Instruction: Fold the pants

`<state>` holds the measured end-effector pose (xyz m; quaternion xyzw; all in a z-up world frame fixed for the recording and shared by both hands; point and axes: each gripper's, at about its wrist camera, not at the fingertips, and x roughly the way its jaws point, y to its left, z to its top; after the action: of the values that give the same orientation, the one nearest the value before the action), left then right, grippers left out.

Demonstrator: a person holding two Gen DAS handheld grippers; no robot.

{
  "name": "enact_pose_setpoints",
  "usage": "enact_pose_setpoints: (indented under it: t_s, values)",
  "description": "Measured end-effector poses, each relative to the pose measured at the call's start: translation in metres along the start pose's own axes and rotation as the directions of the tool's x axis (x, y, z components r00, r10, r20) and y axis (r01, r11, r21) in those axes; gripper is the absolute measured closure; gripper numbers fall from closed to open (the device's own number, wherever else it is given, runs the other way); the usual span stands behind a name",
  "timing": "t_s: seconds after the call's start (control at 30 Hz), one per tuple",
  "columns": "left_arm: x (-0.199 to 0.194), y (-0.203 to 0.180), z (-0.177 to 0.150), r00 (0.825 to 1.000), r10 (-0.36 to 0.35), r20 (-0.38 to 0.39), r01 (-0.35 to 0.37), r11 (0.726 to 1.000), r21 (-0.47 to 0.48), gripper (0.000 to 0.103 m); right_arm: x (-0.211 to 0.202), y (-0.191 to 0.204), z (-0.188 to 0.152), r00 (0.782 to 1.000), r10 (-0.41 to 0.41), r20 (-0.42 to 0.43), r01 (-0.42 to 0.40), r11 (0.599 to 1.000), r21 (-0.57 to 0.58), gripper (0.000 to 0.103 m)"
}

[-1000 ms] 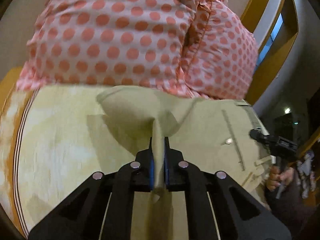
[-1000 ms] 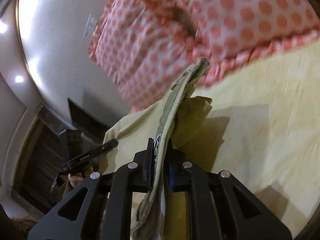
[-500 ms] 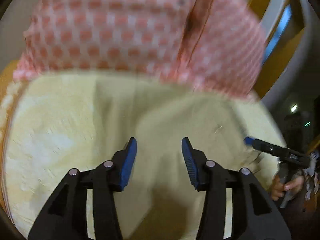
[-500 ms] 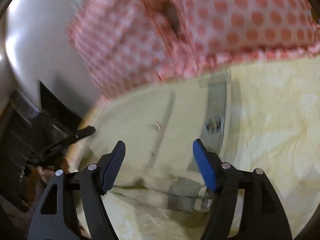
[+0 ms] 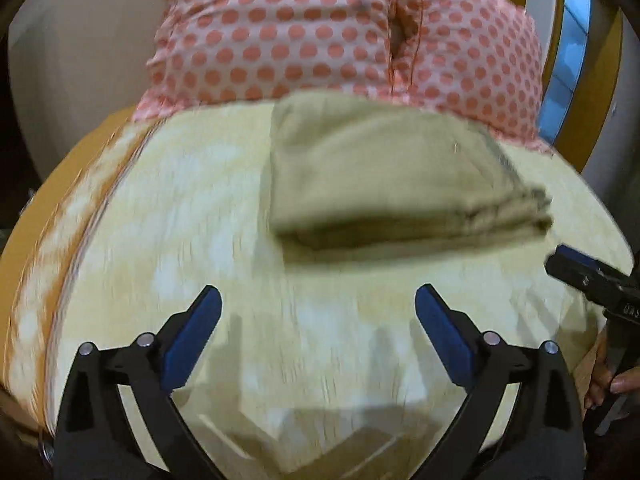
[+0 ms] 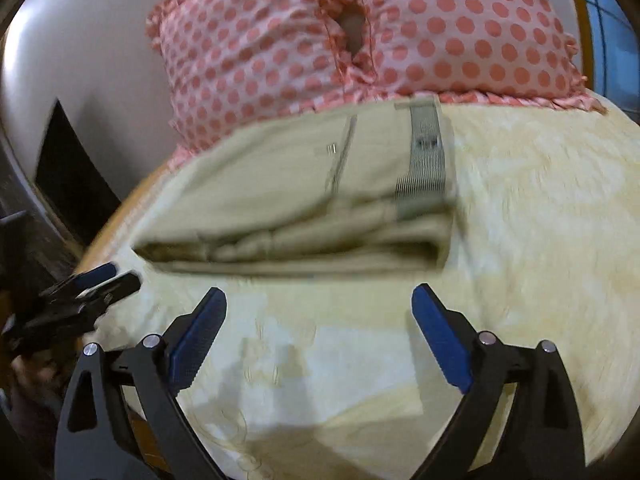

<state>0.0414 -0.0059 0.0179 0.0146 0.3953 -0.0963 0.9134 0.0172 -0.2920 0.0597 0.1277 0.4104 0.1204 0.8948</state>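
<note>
I count one pair of khaki cotton pants, folded into a flat stack on the pale yellow patterned bedspread, its far edge touching two pink pillows with coral polka dots. From the right wrist camera I see the same pants with one striped waistband strip facing up. My left claw hangs wide open above the bedspread, gripping nothing; my right claw is equally spread and empty, near the stack's front edge.
</note>
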Motion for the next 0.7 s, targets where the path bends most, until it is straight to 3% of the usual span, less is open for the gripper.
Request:
enact_pose_setpoints:
  t_s: [0.17,0.3,0.7]
  values:
    - [0.003,-0.01,-0.023,0.995,0.097,0.029,-0.098,0.995,0.013,0.002,0.004,0.022,-0.016,0.991,-0.13,0.032,0.132,0.988,-0.083,0.001]
    - [0.001,-0.009,-0.031,0.993,0.101,0.068,-0.101,0.995,-0.007,0.002,0.009,0.037,-0.03,0.971,-0.225,0.086,0.236,0.958,-0.161,0.001]
    - [-0.001,-0.012,-0.035,0.989,0.105,0.107,-0.105,0.994,-0.006,0.002,0.008,0.036,-0.033,0.967,-0.229,0.114,0.245,0.959,-0.144,0.001]
